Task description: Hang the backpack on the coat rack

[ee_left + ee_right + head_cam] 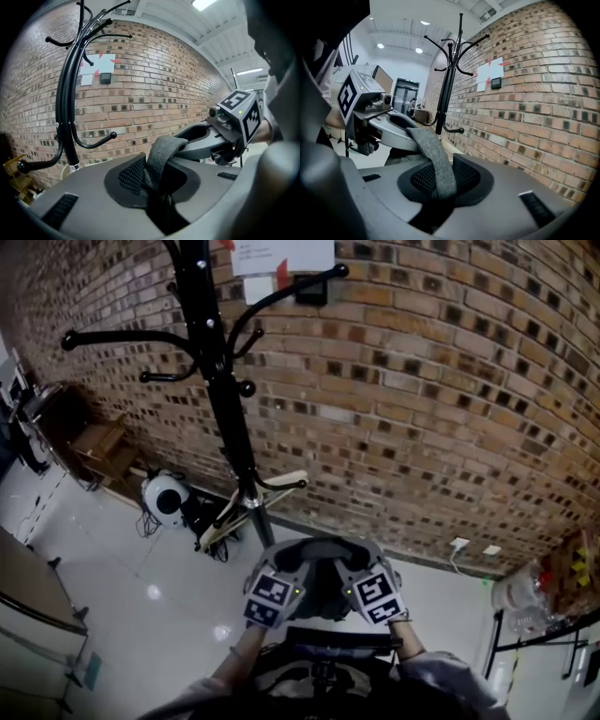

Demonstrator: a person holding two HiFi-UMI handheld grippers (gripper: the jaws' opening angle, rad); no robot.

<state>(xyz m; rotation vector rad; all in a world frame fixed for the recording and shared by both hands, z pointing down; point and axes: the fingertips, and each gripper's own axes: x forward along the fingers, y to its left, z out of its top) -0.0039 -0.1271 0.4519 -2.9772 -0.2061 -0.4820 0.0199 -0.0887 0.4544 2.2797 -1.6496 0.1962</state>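
Pinching grey strap, left fingers, right fingers

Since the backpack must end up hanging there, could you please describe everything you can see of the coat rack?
The coat rack is a tall, slim black pole, apparently metal, standing upright close in front of the brick wall. Curved arms with ball tips branch off at several heights, and nothing hangs on those in view. Low down, a silvery collar rings the pole, where pale wooden-looking pieces splay out. Its foot is out of sight.
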